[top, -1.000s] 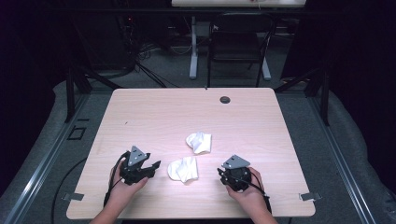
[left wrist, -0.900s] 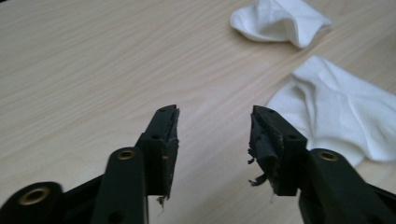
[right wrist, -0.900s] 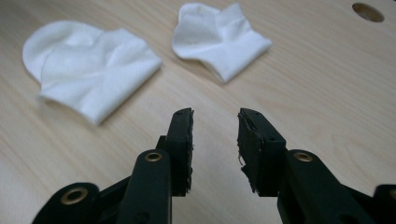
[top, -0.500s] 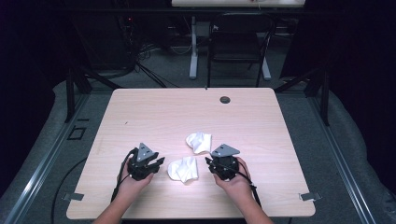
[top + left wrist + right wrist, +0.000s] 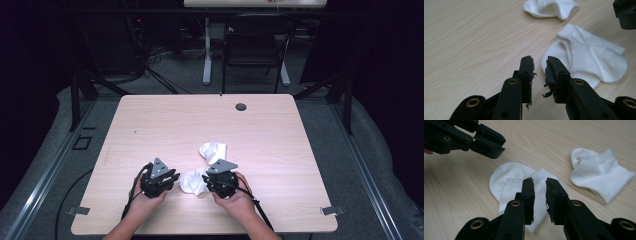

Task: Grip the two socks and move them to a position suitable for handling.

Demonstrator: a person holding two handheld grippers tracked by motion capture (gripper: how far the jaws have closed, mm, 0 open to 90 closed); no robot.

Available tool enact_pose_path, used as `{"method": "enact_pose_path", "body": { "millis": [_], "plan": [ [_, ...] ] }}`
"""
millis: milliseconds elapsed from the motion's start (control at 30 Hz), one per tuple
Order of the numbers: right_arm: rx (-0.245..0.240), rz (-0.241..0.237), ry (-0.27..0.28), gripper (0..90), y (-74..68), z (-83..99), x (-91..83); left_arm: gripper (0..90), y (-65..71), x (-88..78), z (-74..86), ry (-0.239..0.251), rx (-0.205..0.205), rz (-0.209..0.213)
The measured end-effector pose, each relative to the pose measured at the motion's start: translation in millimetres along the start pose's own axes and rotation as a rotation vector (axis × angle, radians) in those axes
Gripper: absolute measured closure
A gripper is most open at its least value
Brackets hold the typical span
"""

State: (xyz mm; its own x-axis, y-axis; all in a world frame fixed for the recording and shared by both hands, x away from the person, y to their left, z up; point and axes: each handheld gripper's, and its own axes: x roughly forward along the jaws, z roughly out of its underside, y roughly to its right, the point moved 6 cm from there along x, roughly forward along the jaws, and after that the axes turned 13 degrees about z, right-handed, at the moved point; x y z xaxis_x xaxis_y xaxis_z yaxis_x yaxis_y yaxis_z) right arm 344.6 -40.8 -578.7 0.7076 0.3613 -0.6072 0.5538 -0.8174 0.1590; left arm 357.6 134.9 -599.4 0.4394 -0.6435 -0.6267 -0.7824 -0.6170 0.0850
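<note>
Light wood worktop [image 5: 165, 125] carrying two crumpled white socks: near sock [image 5: 192, 182], far sock [image 5: 212, 150] (just apart).

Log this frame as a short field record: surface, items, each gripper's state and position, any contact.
surface: wooden table
items: two white socks, near sock and far sock, lying apart
other: dark round grommet at the far edge
left gripper: jaws slightly apart, empty, beside the near sock
right gripper: jaws slightly apart, empty, over the near sock
contact: neither gripper grips a sock yet
</note>
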Motion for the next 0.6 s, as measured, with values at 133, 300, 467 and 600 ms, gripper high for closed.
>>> {"method": "enact_pose_path", "body": {
  "millis": [133,300,467,600],
  "plan": [
    [-0.016,-0.012,-0.018,78.2,-6.9,0.9,3.4,75.0,2.7,5.8,3.0,-0.023,0.011,0.007],
    [-0.017,-0.021,-0.027,77.8,-14.3,1.4,7.2,75.0,7.5,8.9,3.1,-0.031,0.033,0.011],
    [-0.035,-0.036,-0.03,75.4,-25.0,-1.2,12.7,73.2,8.5,9.7,3.4,-0.037,0.041,0.011],
    [-0.049,-0.04,-0.035,74.0,-35.2,-2.2,20.9,73.1,7.0,8.1,3.6,-0.037,0.046,0.0]
  ]
}}
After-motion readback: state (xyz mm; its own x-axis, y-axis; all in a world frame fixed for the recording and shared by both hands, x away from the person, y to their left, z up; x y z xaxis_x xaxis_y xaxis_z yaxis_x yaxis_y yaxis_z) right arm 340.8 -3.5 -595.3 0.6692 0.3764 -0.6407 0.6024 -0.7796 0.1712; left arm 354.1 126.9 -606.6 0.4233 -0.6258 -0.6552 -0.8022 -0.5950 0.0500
